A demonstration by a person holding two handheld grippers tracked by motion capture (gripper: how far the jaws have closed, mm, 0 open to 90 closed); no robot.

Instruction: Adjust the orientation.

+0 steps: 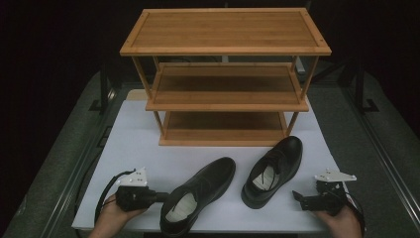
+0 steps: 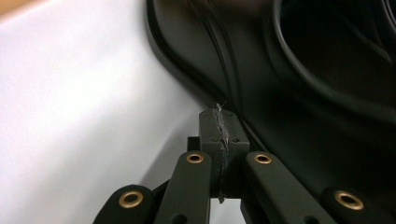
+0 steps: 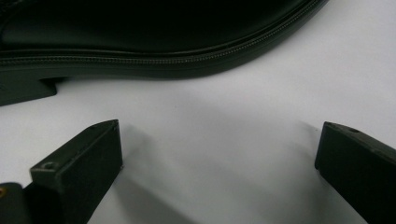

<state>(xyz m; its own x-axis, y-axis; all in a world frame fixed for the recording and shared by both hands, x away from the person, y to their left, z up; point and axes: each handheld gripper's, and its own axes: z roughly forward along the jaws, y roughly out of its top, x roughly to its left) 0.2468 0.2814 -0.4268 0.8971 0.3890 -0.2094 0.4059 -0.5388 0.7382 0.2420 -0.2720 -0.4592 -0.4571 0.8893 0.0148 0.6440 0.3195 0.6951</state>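
Observation:
Two black leather dress shoes lie on a white board (image 1: 133, 148). The left shoe (image 1: 208, 181) points up and to the right; the right shoe (image 1: 280, 158) lies beside it, closer to the rack. My left gripper (image 1: 161, 197) is shut, with its tip against the outer side of the left shoe near the heel. In the left gripper view the closed jaws (image 2: 219, 116) hold nothing and meet the shoe's wall (image 2: 289, 93). My right gripper (image 1: 299, 198) stands open just right of the right shoe. Its jaws (image 3: 219, 135) are spread wide before that shoe's sole and heel (image 3: 163, 32).
A three-tier wooden shoe rack (image 1: 225, 29) stands at the back of the board, all its shelves bare. Bare white board lies between the shoes and the rack. Dark grey table surface and metal rails flank the board on both sides.

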